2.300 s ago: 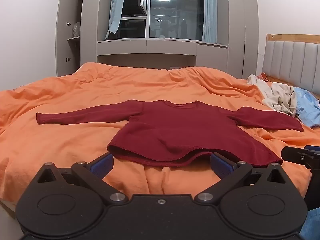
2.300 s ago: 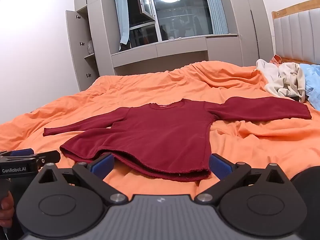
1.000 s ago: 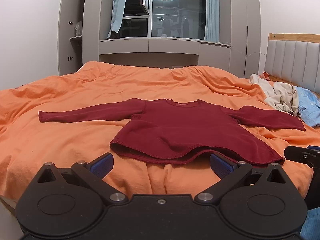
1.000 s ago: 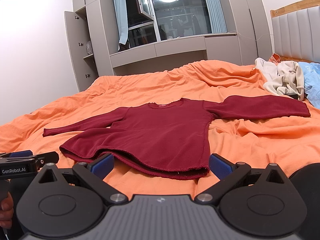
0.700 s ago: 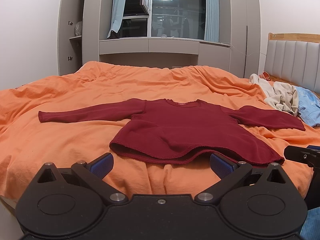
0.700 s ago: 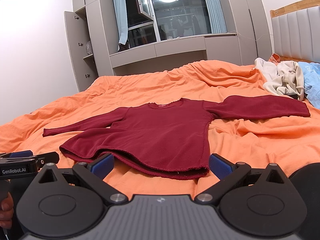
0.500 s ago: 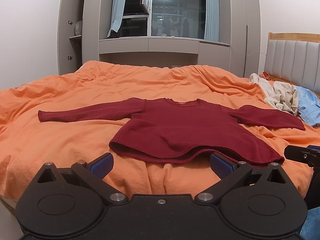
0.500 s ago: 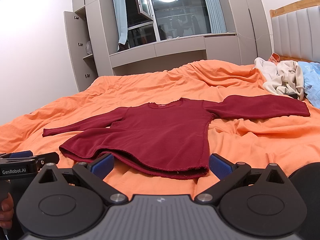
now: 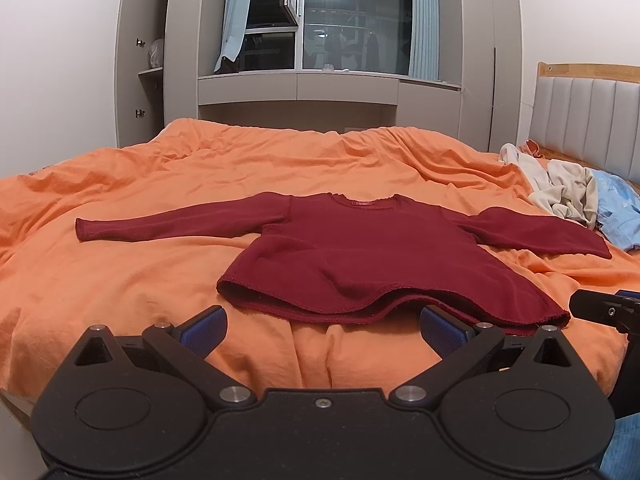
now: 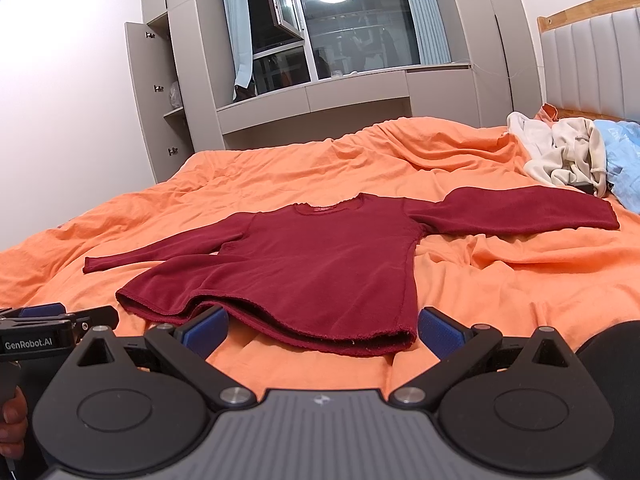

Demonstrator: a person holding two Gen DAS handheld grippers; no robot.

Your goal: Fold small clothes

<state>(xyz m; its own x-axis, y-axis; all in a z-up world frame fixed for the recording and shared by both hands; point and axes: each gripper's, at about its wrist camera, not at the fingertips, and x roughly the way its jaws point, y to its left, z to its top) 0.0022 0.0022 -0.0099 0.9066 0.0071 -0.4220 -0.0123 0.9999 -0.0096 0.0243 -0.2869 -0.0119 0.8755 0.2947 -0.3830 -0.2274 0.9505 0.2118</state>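
My main worry is the hem of the dark red long-sleeved top [image 9: 360, 256]: it ripples up off the orange duvet [image 9: 120, 280] in a loose wave, so if I pinch there I could catch only the upper layer, or drag a fold of duvet along with it, and the fold would come out skewed. The duvet itself is soft and creased, so the top may slide or bunch as I pull instead of turning over cleanly. On my right, the sleeve end lies near the pile of cream and blue clothes [image 10: 568, 156], and a wide sweep could snag them.

The top lies flat in the middle of the bed, neckline away from me, both sleeves spread out sideways, with no fold made yet.

My left hand-held gripper [image 9: 322, 325] has its jaws wide apart, holding nothing, hovering just short of the hem. My right hand-held gripper [image 10: 323, 327] is likewise spread wide and empty, poised near the hem's right corner without touching it.
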